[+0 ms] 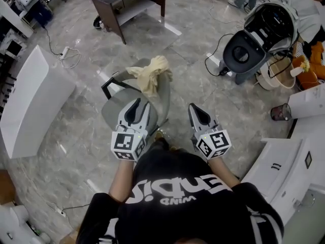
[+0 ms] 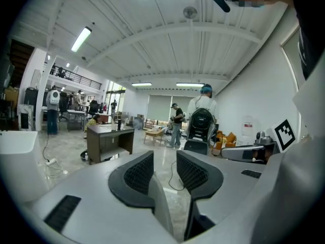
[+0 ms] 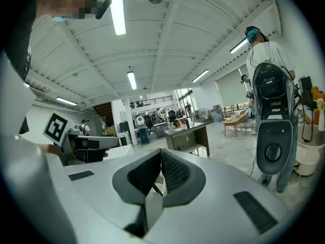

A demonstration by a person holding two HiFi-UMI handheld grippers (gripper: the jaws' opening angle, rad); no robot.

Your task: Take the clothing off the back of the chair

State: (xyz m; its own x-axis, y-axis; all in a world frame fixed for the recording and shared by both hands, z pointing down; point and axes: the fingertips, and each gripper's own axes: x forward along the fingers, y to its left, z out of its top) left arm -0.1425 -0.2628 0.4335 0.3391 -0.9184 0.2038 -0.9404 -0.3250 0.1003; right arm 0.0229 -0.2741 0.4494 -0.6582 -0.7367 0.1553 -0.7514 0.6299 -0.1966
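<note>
While both hands hold their tools out over the grey stone floor [image 1: 76,151], the head view runs from the left past a long white cabinet [image 1: 35,100] and a white power strip [image 1: 65,53] with its cable. Next, at the top edge, comes a dark brown tabletop [image 1: 127,1] with a shelf below it. Near the middle stands the chair [image 1: 112,112], grey-seated with a black armrest. The clothing [image 1: 151,74], a cream-coloured garment, hangs bunched over the chair's back, on the far side of the seat from the person.

The left tool [image 1: 140,104] points towards the chair. Its tips show against the seat, short of the clothing and not touching it. In the left gripper view its jaws stand a narrow gap apart, with only floor showing between them.

Just to the right, the right tool [image 1: 194,108] sits beside the chair's edge, well clear of the garment. The right gripper view shows its jaws pressed together at the tips with nothing in them.

Further right stands a grey and black machine [image 1: 259,34] with a round dark face and cables on the floor at its foot. Beyond it are a woven basket [image 1: 277,79] and an orange soft toy [image 1: 311,67] at the right edge.
</note>
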